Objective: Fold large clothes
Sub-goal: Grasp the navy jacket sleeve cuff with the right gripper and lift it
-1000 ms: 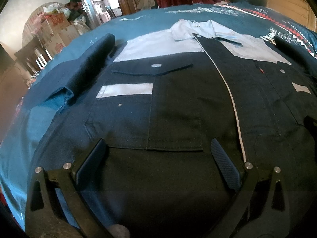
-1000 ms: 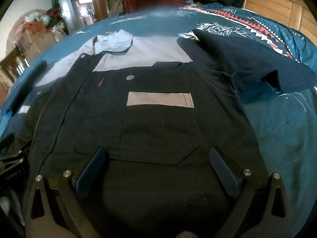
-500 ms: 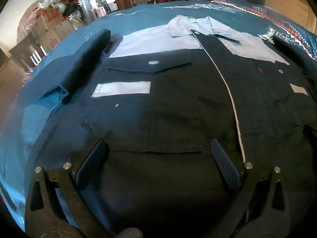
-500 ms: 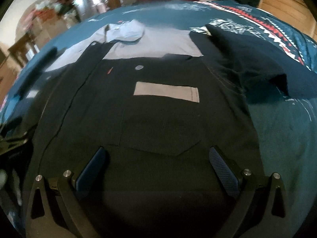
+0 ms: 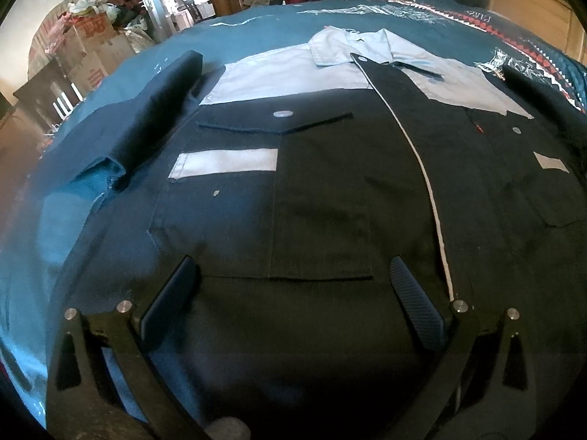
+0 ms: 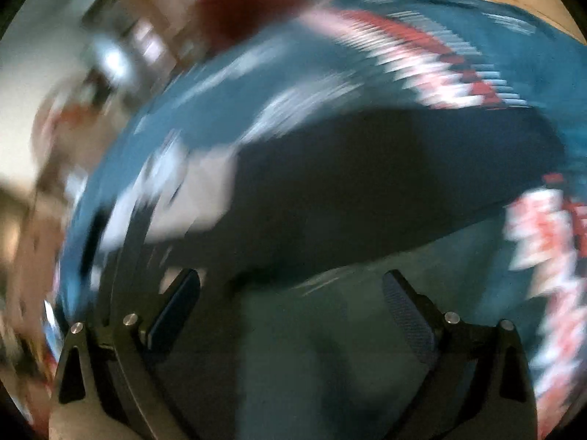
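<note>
A large dark work shirt (image 5: 323,198) with a pale grey yoke and collar lies face up on a teal bedspread (image 5: 58,220). Its left sleeve (image 5: 146,117) lies spread out to the side. My left gripper (image 5: 290,275) hovers open over the lower front, below the chest pocket, holding nothing. The right wrist view is heavily blurred by motion. There my right gripper (image 6: 293,289) is open and empty over teal cloth, with the dark right sleeve (image 6: 367,190) just beyond its fingers.
Cardboard boxes (image 5: 91,47) and clutter stand past the bed's far left corner. A wooden headboard (image 5: 528,7) rises at the far right. A red and white patterned band (image 6: 422,62) runs along the bedspread's right side.
My right gripper has swung fast to the right, off the shirt front toward the right sleeve; its view is now smeared. The left gripper has edged slightly forward over the shirt.
</note>
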Tool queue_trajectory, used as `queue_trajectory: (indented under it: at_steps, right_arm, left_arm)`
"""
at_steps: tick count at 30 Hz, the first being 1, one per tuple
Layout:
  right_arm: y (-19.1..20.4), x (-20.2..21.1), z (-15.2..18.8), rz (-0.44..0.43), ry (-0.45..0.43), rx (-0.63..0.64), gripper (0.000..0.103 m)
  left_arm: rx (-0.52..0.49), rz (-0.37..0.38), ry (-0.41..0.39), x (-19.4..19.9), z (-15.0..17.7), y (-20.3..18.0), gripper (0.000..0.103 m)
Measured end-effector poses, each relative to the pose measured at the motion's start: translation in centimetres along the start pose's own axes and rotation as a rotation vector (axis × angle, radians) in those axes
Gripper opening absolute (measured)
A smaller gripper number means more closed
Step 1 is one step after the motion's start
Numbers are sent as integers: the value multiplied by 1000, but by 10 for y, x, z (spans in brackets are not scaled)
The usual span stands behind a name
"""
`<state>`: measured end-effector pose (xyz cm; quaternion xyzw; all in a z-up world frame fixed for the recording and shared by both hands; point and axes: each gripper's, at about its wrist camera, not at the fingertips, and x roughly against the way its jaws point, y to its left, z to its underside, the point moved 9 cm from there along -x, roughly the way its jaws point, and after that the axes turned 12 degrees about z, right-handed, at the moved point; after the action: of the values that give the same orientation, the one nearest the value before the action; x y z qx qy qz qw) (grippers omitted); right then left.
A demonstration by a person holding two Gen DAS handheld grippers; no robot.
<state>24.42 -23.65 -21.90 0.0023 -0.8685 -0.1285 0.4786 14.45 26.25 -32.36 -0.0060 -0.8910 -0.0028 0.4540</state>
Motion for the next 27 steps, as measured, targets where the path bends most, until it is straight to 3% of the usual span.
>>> queue_trajectory:
  at_steps: [4,8,11,13,19,21,22,23,24,27]
  right_arm:
    - [-139,7,-69,-13,-43,-331,92]
    - [-214,-3,-95,-15,-34,-483,86]
    - [-238,-24,-92,41,12,-496,80]
    - [-246,-35,-90,65,34,-493,78]
    - [-245,-51,-93,17,33,-491,68]
    - [-242,-55,-93,41,22,-454,57]
    - [-238,-56,-96,55,15,-434,44]
    - [-234,-55,-100,65,6,-411,26]
    - [-231,-53,-103,72,-3,-398,18]
    - [-205,-24,-120,83,-87,-329,10]
  left_arm:
    - [6,7,-5,1,-1,0,103]
    - [5,5,7,0,-1,1,103]
    - [5,3,10,-1,-2,2,103]
    - [9,5,13,-2,-3,2,103]
    - [8,11,17,-3,-4,1,103]
    - [9,15,16,-2,-4,1,103]
    - [11,18,13,-1,-4,1,103]
    - [14,20,9,0,-4,1,103]
    - [15,16,3,2,-4,2,103]
    - [19,-4,-30,11,-8,6,103]
